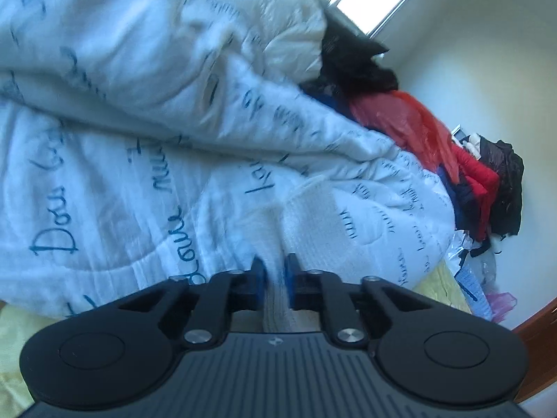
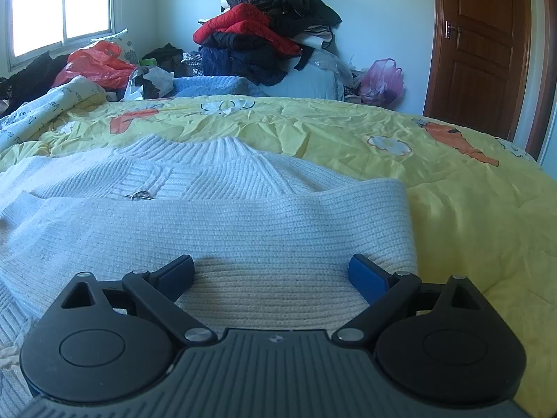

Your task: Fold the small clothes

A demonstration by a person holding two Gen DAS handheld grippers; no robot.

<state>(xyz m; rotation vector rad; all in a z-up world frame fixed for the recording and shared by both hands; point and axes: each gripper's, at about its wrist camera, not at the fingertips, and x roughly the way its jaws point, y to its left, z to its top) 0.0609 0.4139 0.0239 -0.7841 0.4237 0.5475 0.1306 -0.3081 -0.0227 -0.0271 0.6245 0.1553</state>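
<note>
- The left gripper is seen with its blue pads drawn narrow, and a fold of the white knitted sweater is pinched between them.
- The right gripper is held with its jaws spread wide; nothing is clamped, and its fingertips sit just above the sweater's knit, though contact cannot be told.
- The sweater is spread on the yellow bedsheet, with its ribbed collar pointing away from the right gripper and one sleeve laid across the body.
- A small metal ring is seen on the sweater, just beyond the folded sleeve.
- In the blurred, rolled left wrist view, a white quilt with blue handwriting is bunched just beyond the sweater.
- Beyond the sweater, past the far edge of the bedsheet, a pile of red and dark clothes is stacked against the wall.
- To the left of that pile a red plastic bag is lying below a window.
- To the right of the pile a wooden door is seen closed.
</note>
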